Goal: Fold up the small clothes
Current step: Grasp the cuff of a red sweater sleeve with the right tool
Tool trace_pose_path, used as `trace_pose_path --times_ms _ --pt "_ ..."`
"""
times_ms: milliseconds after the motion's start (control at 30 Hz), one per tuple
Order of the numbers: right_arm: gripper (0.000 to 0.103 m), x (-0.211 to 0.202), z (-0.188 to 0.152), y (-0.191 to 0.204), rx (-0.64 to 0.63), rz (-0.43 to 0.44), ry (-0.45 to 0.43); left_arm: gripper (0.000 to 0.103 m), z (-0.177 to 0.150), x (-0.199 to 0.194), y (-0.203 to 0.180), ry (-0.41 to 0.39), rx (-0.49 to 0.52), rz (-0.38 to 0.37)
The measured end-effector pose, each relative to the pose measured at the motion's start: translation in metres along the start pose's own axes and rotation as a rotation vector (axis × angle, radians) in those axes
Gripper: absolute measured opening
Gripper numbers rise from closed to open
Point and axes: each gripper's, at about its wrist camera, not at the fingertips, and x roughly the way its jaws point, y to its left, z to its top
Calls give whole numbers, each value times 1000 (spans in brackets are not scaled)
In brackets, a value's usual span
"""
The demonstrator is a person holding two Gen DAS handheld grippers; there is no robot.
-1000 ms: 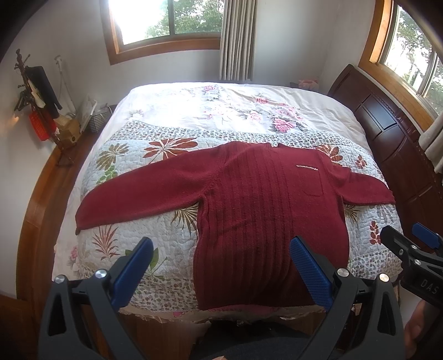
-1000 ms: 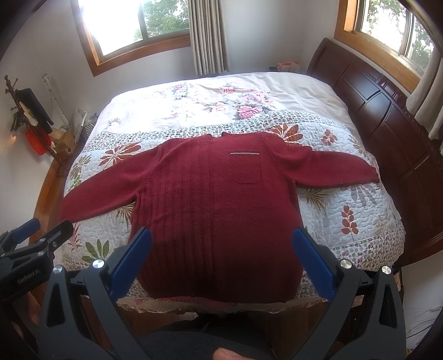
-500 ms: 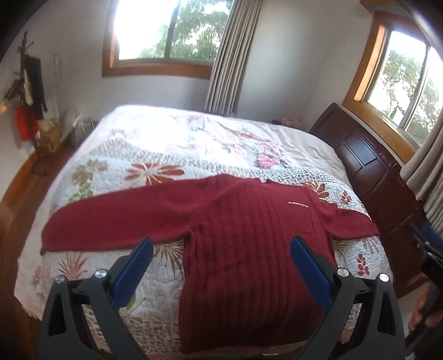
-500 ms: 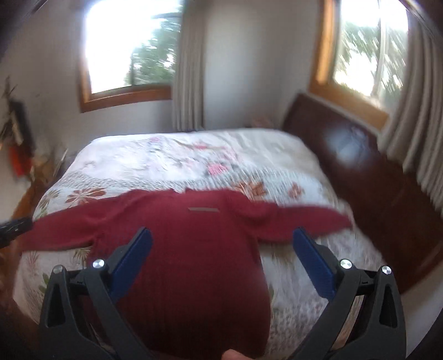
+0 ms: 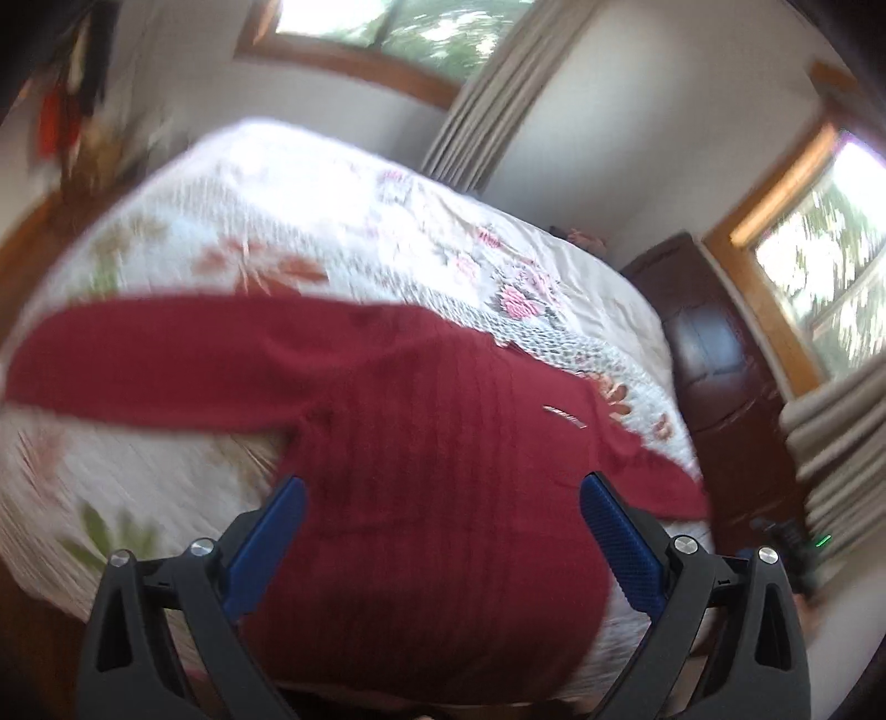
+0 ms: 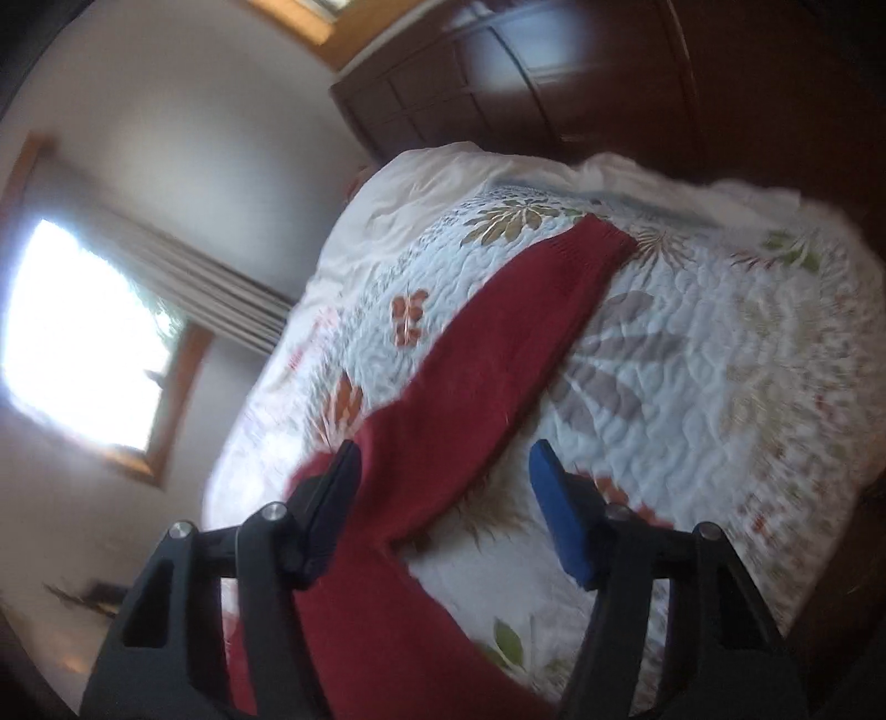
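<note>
Left wrist view: the left gripper (image 5: pixel 440 531) is tipped down over the near edge of the bed (image 5: pixel 310 221), its blue pads (image 5: pixel 620 543) spread wide with nothing between them. Below it the red sweater (image 5: pixel 421 471) lies flat on the floral quilt (image 5: pixel 138 471), front up, one sleeve stretched far to the left, the other running off to the right toward the dark headboard (image 5: pixel 714 399). The picture is smeared with motion blur. Curtains (image 5: pixel 476 105) hang by the far window (image 5: pixel 387 27).

Right wrist view: the right gripper (image 6: pixel 443 509) is rolled steeply sideways, so the room appears tilted. Its jaws stand wide apart and grasp nothing. It points along the sweater's right sleeve (image 6: pixel 515 343), which lies straight on the quilt (image 6: pixel 720 360) with its cuff (image 6: pixel 603 238) toward the far side. The near end of the sleeve sits between the fingers (image 6: pixel 559 520); whether they touch the cloth I cannot tell.
</note>
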Motion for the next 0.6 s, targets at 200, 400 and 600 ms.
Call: trace_pose_path --times_ms 200,400,600 --pt "54 52 73 -74 219 101 4 99 -13 18 -34 60 -52 -66" --pt "54 96 116 -131 358 101 29 99 -21 31 -70 85 -56 -22" --pt "55 118 124 -151 386 82 56 99 -35 36 -85 100 -110 6"
